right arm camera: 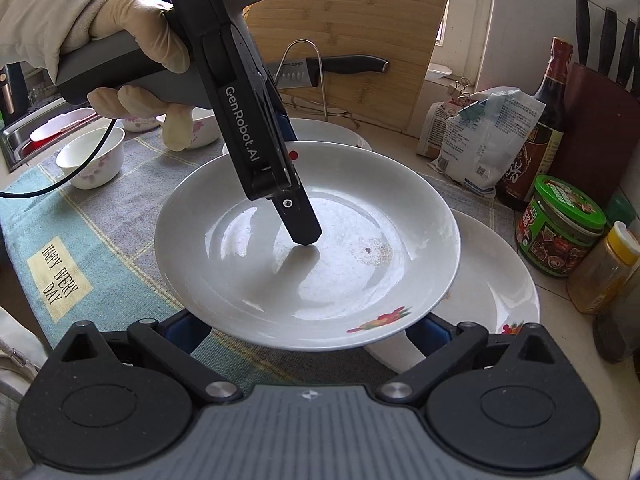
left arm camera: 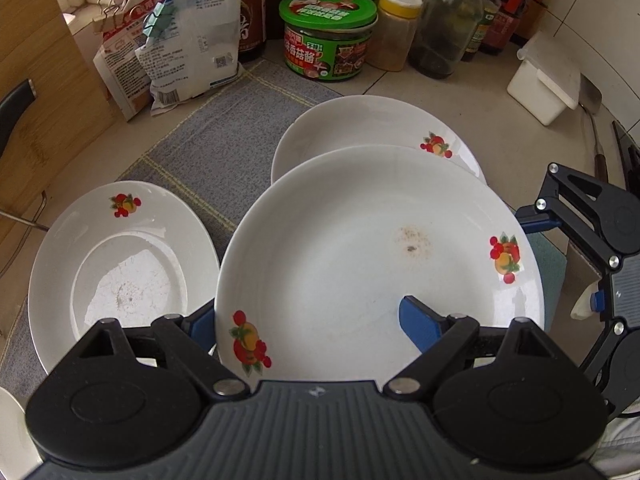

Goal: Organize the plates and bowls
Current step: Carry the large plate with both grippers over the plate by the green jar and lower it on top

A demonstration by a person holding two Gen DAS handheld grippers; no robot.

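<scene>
A white plate with fruit prints (left arm camera: 360, 248) is held above the mat, tilted, overlapping a second plate (left arm camera: 372, 128) behind it. My left gripper (left arm camera: 308, 324) is shut on its near rim, one blue finger (left arm camera: 420, 320) over the plate and one under. In the right wrist view the same plate (right arm camera: 360, 280) hangs in front, with the left gripper (right arm camera: 300, 216) reaching into it. My right gripper (right arm camera: 308, 328) is open, fingers wide under the plate's near rim. A third plate (left arm camera: 120, 272) lies at the left. Several small bowls (right arm camera: 92, 156) stand at the far left.
A grey-blue mat (left arm camera: 224, 136) covers the counter. Jars (left arm camera: 328, 36), bottles (left arm camera: 444, 24), flour bags (left arm camera: 184, 40) and a white box (left arm camera: 544, 84) line the back. A cutting board with a knife (right arm camera: 344, 66) leans on the wall; a knife block (right arm camera: 600, 120) stands right.
</scene>
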